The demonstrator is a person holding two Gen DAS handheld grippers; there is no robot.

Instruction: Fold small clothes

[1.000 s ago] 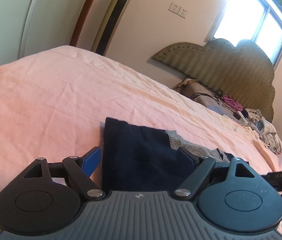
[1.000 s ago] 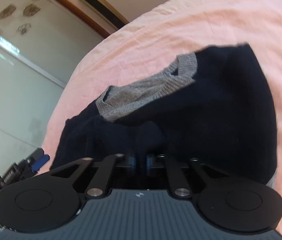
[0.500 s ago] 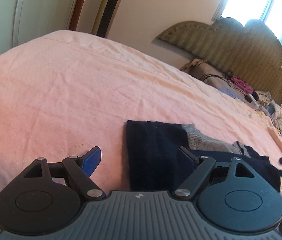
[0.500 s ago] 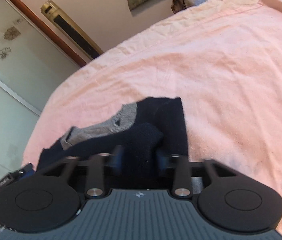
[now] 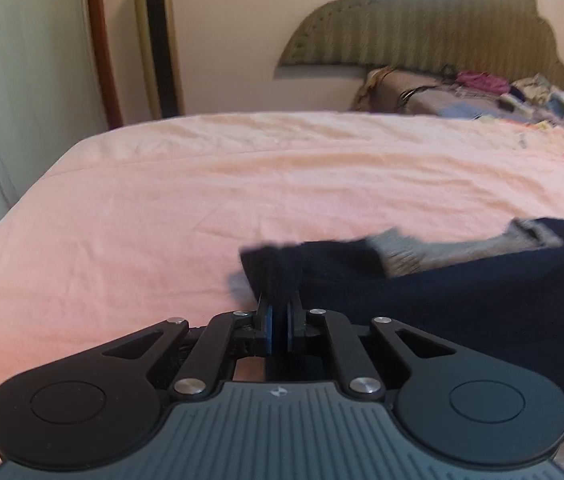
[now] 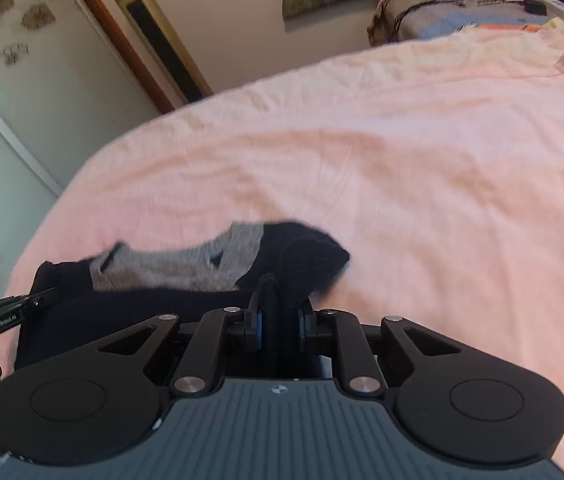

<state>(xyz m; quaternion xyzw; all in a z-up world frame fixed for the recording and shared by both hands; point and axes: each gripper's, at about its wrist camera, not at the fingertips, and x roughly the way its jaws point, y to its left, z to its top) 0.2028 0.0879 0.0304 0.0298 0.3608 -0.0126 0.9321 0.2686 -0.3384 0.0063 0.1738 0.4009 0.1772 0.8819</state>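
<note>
Pink sheet [image 5: 242,184] on bed; clothes pile [image 5: 482,92] at head edge under headboard [image 5: 422,28]; gold tower fan [image 5: 158,40] by wall.

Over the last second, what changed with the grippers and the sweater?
The left gripper, open beside the navy sweater a second ago, has shut on its corner. The right gripper let go for a moment and is closing again on a bunched fold of sweater. The sweater's far edge is now lifted and stretched. The pink sheet is unchanged.
</note>
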